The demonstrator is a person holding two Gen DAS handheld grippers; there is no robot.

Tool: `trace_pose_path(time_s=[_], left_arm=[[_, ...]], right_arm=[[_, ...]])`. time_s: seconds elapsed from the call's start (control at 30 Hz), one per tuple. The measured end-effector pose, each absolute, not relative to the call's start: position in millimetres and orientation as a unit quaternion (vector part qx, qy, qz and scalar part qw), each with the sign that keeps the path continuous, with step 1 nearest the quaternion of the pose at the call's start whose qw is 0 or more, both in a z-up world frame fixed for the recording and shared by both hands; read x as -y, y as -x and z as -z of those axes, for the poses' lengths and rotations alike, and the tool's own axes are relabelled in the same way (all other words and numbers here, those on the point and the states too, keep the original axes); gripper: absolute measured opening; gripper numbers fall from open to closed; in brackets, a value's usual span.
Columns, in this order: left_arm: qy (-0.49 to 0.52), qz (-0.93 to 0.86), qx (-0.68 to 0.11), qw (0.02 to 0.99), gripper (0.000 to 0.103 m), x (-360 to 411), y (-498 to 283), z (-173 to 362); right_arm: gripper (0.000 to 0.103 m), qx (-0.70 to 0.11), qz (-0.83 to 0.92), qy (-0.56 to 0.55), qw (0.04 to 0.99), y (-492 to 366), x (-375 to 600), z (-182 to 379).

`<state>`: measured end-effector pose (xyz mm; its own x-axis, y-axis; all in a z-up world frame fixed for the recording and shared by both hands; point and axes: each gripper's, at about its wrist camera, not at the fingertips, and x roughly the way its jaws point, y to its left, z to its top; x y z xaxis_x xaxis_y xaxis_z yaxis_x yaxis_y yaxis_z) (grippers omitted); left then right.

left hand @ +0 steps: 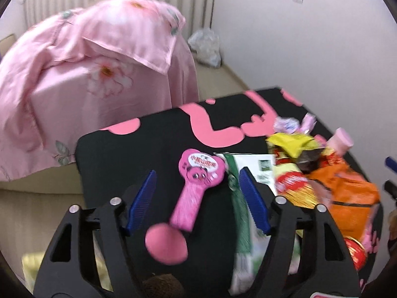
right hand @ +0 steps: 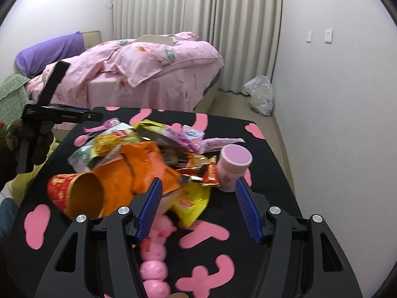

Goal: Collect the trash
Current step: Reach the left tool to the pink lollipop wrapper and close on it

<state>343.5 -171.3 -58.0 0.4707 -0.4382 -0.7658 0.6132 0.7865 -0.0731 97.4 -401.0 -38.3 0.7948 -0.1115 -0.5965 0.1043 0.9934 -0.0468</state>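
A heap of trash lies on the black table (left hand: 119,154) with pink shapes. In the left wrist view my left gripper (left hand: 198,172) is open over a pink paddle-shaped card (left hand: 196,186), which lies flat between the fingers with neither pad touching it. A green and white packet (left hand: 250,171) sits under the right finger. In the right wrist view my right gripper (right hand: 198,181) is open above a yellow wrapper (right hand: 191,206), holding nothing. Around it are an orange bag (right hand: 139,168), a red paper cup (right hand: 74,193) on its side, an upright pink bottle (right hand: 233,166) and a string of pink balls (right hand: 153,265).
A bed with a pink floral quilt (right hand: 148,64) stands beyond the table. A crumpled clear plastic bag (right hand: 260,94) lies on the floor by the white wall and the curtain (right hand: 198,12). The left gripper (right hand: 99,117) shows side-on at the table's far left edge.
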Motion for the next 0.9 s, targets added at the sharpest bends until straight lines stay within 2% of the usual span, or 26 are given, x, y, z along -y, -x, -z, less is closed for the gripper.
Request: trace_pose_path(time_s=[0.07, 0.17, 0.23, 0.27, 0.37, 0.67, 0.9], left_arm=[[-0.112, 0.315, -0.446, 0.830, 0.047, 181.2, -361.1, 72.7], [-0.117, 0.313, -0.473, 0.815, 0.043, 186.1, -369.3, 87.3], [-0.123, 0.306, -0.464, 0.822, 0.034, 183.7, -363.2, 86.8], [-0.116, 0.301, -0.465, 0.824, 0.025, 181.6, -362.1, 85.9], [-0.086, 0.285, -0.468, 0.832, 0.014, 171.0, -356.1, 82.9], [0.003, 0.280, -0.478, 0.833, 0.013, 124.2, -304.9, 72.5], [0.048, 0.310, -0.513, 0.799, 0.013, 116.5, -285.5, 83.6]], right_arm=[[0.058, -0.319, 0.060, 0.008, 0.946, -102.7, 408.2, 41.1], [0.058, -0.326, 0.062, 0.010, 0.943, -113.1, 417.4, 46.4], [0.058, -0.327, 0.058, 0.009, 0.943, -120.6, 423.3, 46.9], [0.058, -0.327, 0.058, 0.010, 0.943, -123.0, 424.7, 46.7], [0.058, -0.325, 0.062, 0.009, 0.944, -136.2, 430.0, 45.2], [0.058, -0.328, 0.030, 0.009, 0.944, -177.7, 424.5, 37.6], [0.057, -0.338, -0.090, 0.099, 0.932, -221.5, 386.5, 35.1]])
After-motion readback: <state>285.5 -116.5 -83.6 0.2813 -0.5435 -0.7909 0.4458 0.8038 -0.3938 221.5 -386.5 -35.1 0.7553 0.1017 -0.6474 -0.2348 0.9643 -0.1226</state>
